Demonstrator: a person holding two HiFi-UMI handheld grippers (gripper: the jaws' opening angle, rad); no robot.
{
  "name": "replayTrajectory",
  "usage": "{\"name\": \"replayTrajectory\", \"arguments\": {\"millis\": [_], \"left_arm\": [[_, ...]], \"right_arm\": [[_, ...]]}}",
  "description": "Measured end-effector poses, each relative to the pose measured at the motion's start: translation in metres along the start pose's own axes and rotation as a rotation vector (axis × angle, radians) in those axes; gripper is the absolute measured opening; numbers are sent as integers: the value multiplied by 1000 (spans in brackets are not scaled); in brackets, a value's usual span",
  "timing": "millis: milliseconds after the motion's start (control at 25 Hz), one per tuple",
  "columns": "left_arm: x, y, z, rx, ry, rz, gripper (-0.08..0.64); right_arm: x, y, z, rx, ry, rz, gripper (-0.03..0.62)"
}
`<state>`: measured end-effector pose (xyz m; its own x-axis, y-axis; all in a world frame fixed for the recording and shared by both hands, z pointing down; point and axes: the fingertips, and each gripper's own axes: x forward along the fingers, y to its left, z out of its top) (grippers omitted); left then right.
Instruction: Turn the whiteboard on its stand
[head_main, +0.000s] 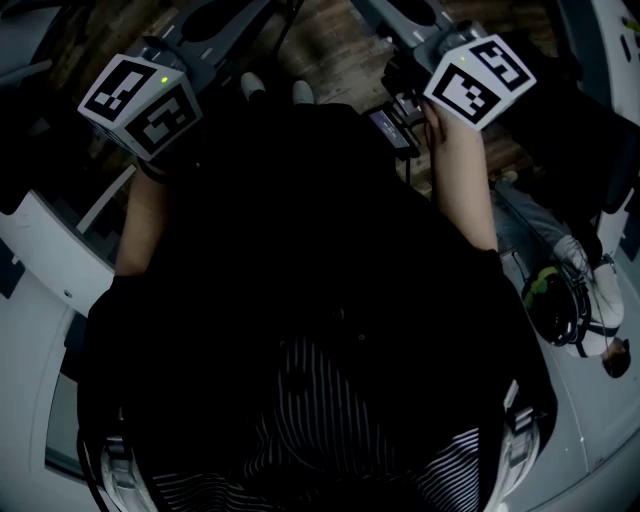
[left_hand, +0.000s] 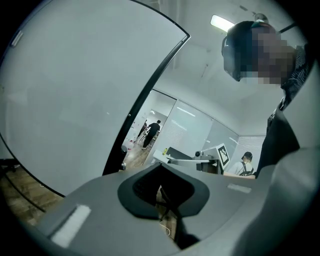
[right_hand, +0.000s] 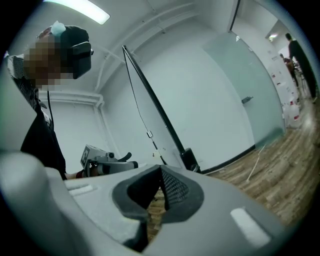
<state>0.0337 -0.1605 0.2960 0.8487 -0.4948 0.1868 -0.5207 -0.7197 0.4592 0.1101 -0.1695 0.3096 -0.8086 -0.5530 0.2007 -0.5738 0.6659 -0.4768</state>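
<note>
Shut and empty, my left tool (left_hand: 160, 166) and right tool (right_hand: 160, 169) hover near the large white black-framed whiteboard (left_hand: 75, 90), which stands ahead of them untouched, so I judge the turn not yet begun.

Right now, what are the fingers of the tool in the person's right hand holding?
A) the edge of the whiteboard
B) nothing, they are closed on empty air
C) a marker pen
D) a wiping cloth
B: in the right gripper view the right gripper has its fingers closed tip to tip with nothing between them, and the whiteboard stands apart beyond them.
</note>
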Motion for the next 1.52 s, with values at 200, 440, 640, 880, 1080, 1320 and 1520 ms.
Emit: {"name": "replayTrajectory", "arguments": {"millis": [200, 440, 640, 880, 1080, 1320, 1520], "left_arm": [[5, 8, 19, 22, -39, -27, 5], [-3, -3, 20, 47, -71, -39, 5], [-14, -7, 17, 42, -83, -14, 5], [-28, 0, 10, 6, -73, 29, 5], [-35, 3, 0, -18, -86, 44, 5], [-44, -2, -10, -35, -79, 67, 5], [-51, -10, -16, -36, -80, 95, 5]], "right_arm": [[11, -13, 30, -59, -40, -63, 2], [-2, -19, 47, -134, -77, -149, 3], [3, -16, 53, -170, -73, -137, 77], [35, -29, 48, -214, -13, -125, 203], [50, -41, 35, -235, 43, -162, 265], [50, -52, 27, -257, 42, -195, 268], [47, -65, 12, -258, 85, -210, 290]]}}
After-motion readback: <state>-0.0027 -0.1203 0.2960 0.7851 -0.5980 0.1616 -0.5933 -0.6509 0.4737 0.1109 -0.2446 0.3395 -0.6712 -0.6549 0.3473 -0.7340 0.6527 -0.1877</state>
